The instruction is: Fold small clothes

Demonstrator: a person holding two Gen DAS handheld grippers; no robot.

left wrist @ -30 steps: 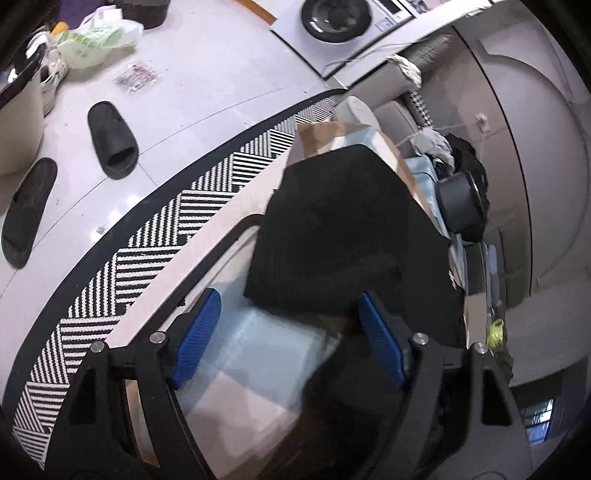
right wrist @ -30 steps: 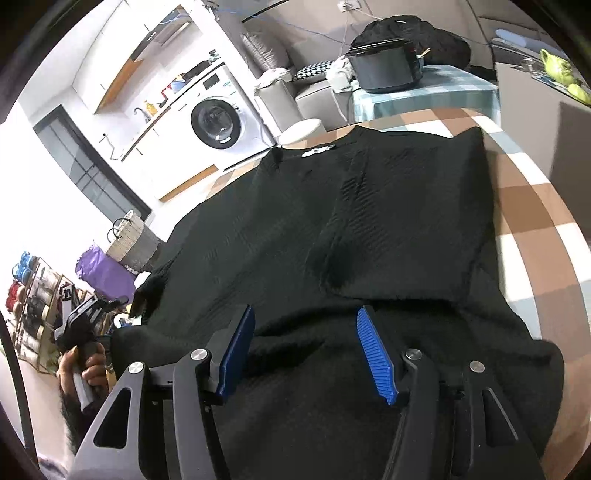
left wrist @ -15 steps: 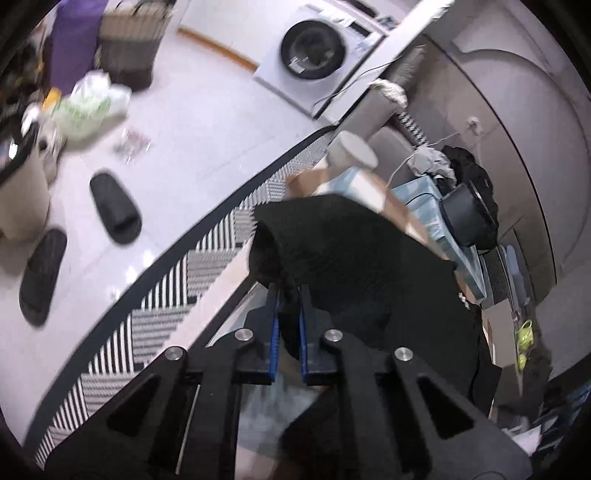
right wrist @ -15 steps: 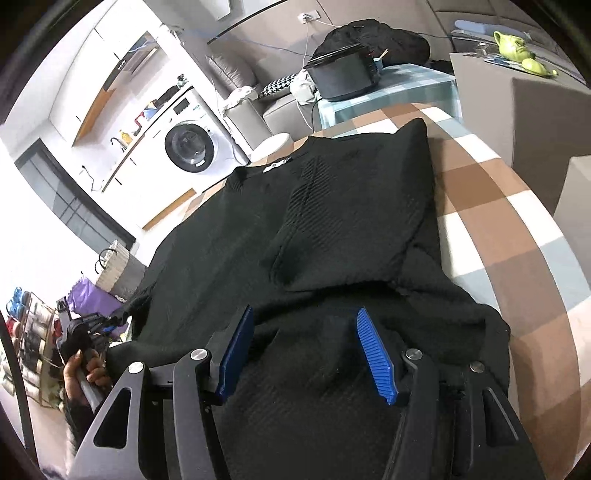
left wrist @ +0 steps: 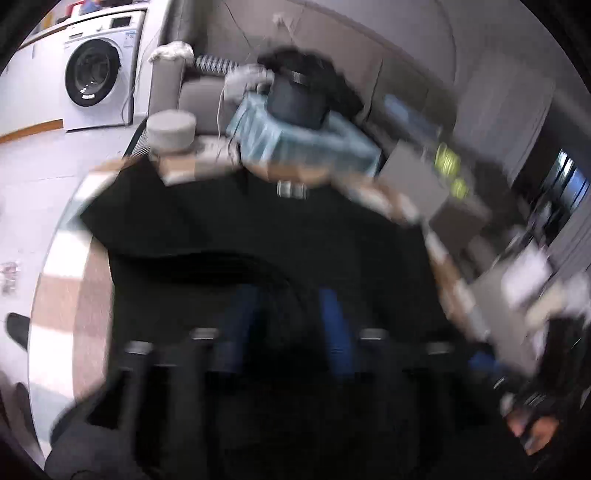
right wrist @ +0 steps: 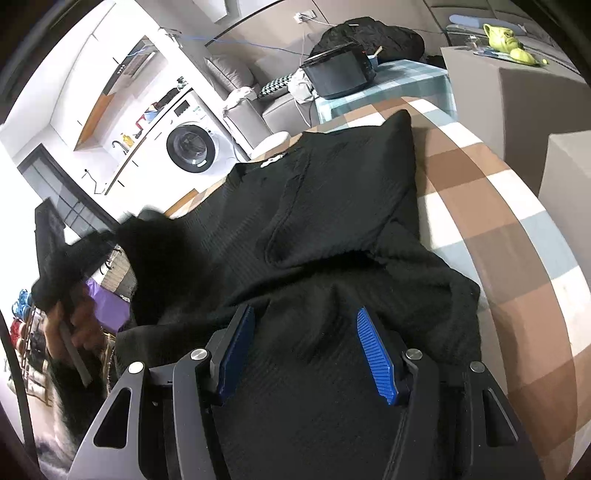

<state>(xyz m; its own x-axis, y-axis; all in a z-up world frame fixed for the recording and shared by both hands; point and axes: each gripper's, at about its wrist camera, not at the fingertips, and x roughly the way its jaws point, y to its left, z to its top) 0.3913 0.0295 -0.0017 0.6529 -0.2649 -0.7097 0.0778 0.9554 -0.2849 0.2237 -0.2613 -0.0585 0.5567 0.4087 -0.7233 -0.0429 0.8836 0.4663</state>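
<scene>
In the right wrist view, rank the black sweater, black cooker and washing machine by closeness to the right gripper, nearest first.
1. Black sweater: directly under the right gripper, on the checked cloth.
2. Washing machine: upper left, across the floor.
3. Black cooker: top centre, on the blue-checked table. Items 2 and 3 are close to call.

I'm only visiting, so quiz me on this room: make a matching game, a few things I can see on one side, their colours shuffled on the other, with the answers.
Things:
1. sweater
2. washing machine
3. pads of the right gripper
4. mug

Colours:
A. blue
B. yellow-green
C. black
D. white

Pairs: 1-C, 2-D, 3-A, 4-B
</scene>
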